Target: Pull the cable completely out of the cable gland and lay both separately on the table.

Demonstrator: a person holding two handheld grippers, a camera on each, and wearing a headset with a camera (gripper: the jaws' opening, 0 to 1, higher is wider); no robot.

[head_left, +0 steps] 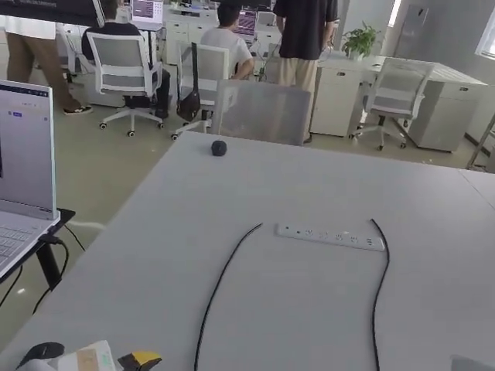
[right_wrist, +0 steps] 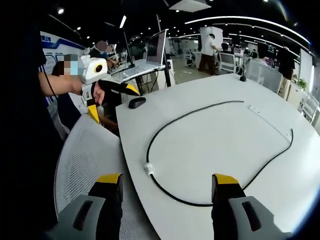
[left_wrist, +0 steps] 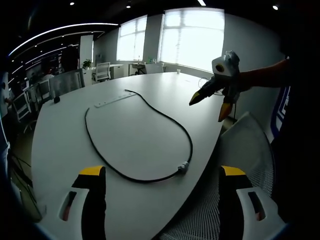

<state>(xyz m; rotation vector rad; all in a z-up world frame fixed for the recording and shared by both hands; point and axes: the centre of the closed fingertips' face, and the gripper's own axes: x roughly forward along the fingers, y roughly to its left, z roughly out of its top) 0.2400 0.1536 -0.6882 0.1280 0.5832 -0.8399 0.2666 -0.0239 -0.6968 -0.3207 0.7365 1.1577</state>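
– So, where is the cable (left_wrist: 176,124)?
– It lies in a big loop on the bench (left_wrist: 150,140). The gland (left_wrist: 183,167) sits on it at the near edge, close to us.
– Is the gland off yet?
– No, it is on the cable. I think the job is just starting.
– What are the jaws doing?
– The left gripper (left_wrist: 162,175) has its jaws spread wide, with nothing in them. The right gripper (right_wrist: 167,181) is the same. Both are held up off the bench, apart from the cable.
– What comes next?
– I guess one gripper has to go down and pinch the gland. The other has to pinch the cable just beside it. Then they pull away from each other till the cable slips all the way out.
– Is that tricky?
– A bit, I think. The gland is small and the cable is thin, so each pinch must land right on it. After that, both go down on the bench, apart.
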